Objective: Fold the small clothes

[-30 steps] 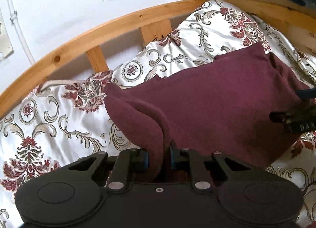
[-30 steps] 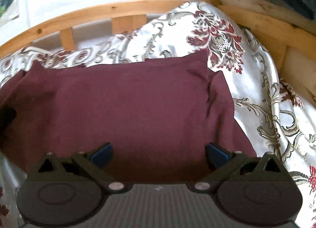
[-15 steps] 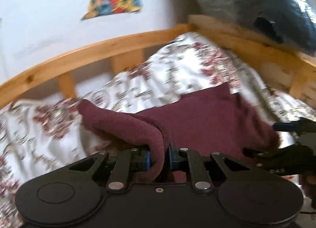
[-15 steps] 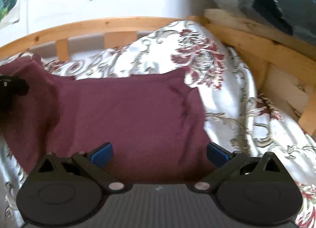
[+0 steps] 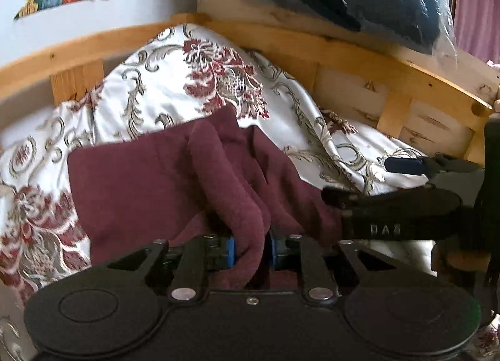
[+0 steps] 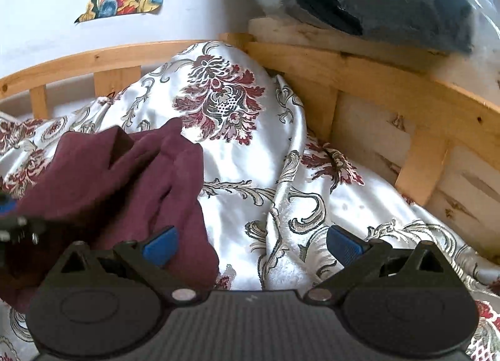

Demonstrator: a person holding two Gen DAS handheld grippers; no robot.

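- Maroon garment (image 5: pixel 150 192) lies on the bed's patterned bedspread (image 5: pixel 193 79), half folded, 1 edge carried across toward the right.
- Left hand-held gripper (image 5: pixel 250 250): jaws opening, folded edge still between the blue pads (image 5: pixel 230 251), which look in contact.
- Right hand-held gripper (image 6: pixel 250 243): jaws wide apart, holding nothing; garment edge under its left pad only.
- To do it well: lay the edge flush on the layer below before letting go fully, then smooth it.
- Hidden: garment's near hem behind both gripper bodies; garment type unclear.
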